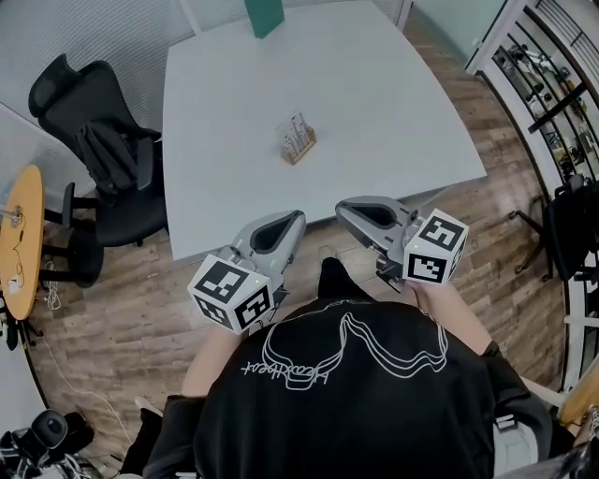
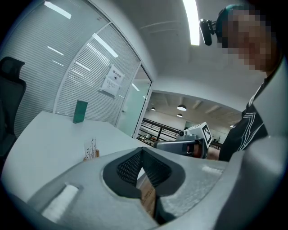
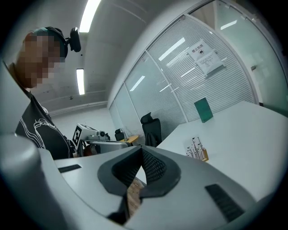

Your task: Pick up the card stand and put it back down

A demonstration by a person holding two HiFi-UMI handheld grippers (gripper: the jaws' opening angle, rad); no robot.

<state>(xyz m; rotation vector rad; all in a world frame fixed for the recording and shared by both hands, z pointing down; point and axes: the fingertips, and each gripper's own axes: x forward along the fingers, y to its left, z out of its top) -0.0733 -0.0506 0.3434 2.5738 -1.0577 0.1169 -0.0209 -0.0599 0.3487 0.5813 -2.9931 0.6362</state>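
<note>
Closest in, left gripper (image 1: 296, 219) and right gripper (image 1: 343, 209) hover off the table (image 1: 393, 112) edge, jaws pressed together on nothing, probably poised to start. Card stand (image 1: 297, 138) sits at twelve o'clock, mid-table, well apart.

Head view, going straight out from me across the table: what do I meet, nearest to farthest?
Left gripper and right gripper side by side, both shut with nothing in them, at the near edge of the white table → card stand standing mid-table → green panel at the far edge.
</note>
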